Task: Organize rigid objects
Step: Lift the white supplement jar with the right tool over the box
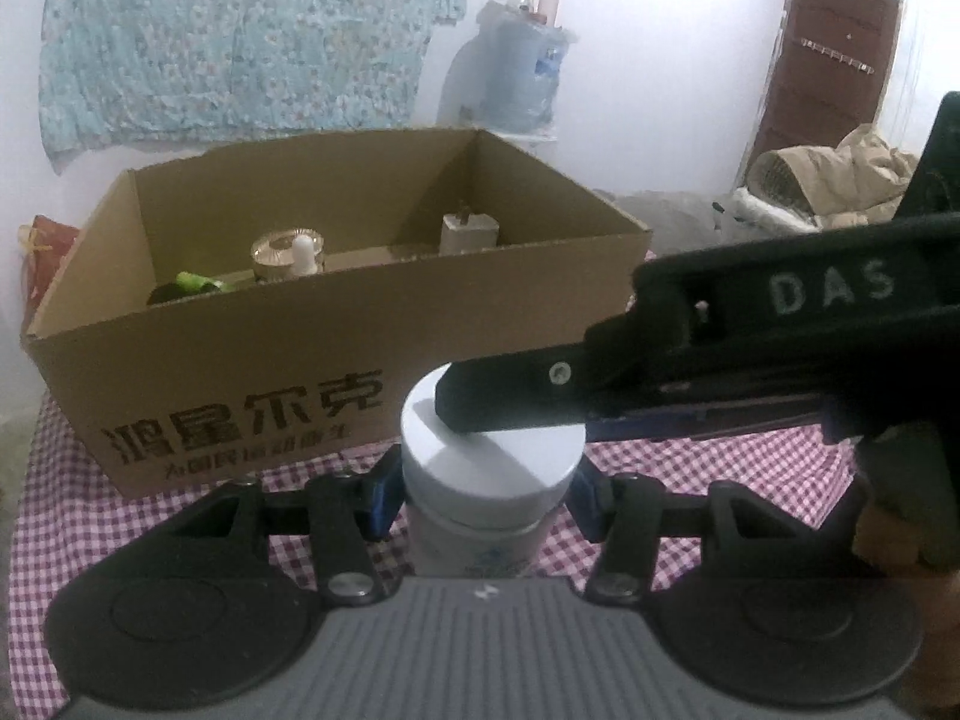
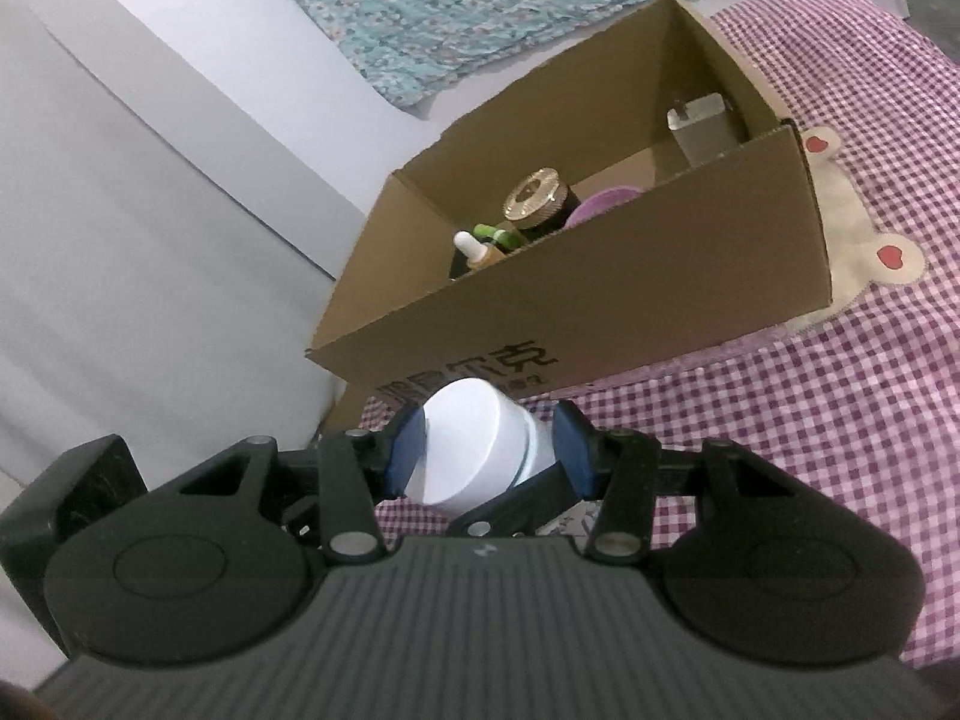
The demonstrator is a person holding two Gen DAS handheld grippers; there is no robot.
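This is a lived-in room of a home, most likely a bedroom. A purple-and-white checked bedsheet [image 2: 780, 420] with a cartoon bear patch [image 2: 852, 240] covers what looks like a bed, and an open brown cardboard box [image 1: 510, 312] sits on it. A pale blue floral cloth [image 1: 240, 36] hangs on the white wall. Beyond stand a large blue water jug [image 1: 522, 78], a dark brown wooden door [image 1: 822, 60] and a crumpled beige coat [image 1: 840, 180].

A white-capped jar [image 1: 489, 456] sits between blue pads [image 1: 381, 495], before a brown cardboard box [image 1: 336, 360] with black lettering, on a purple-and-white checked cloth [image 2: 810, 408], near turquoise floral fabric [image 1: 240, 36].
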